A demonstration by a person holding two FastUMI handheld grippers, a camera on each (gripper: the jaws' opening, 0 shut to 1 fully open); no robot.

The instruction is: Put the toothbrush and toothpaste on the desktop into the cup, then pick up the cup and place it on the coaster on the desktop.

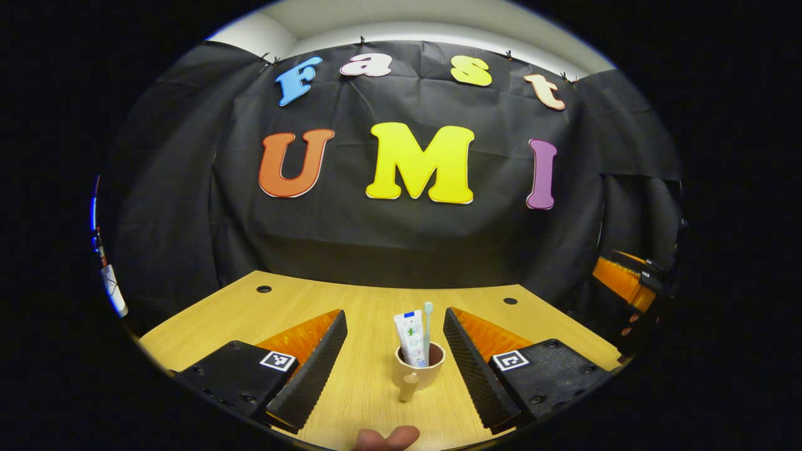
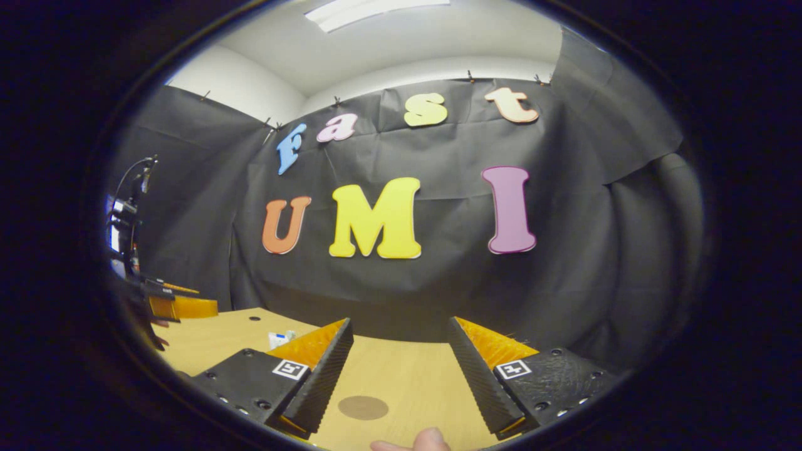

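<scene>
In the left gripper view, your left gripper (image 1: 395,366) stands wide open, its fingers apart on either side of the beige cup (image 1: 418,369) without touching it. The cup sits upright on the wooden desktop (image 1: 369,313), handle turned toward you, with the toothpaste tube (image 1: 410,337) and the toothbrush (image 1: 427,331) standing inside it. Your fingertip (image 1: 385,438) shows at the bottom edge.

In the right gripper view, your right gripper (image 2: 401,379) is also spread wide and holds nothing. The round brown coaster (image 2: 363,408) lies flat on the desktop between its fingers, nearer the left one. The toothpaste top peeks past that finger farther off.
</scene>
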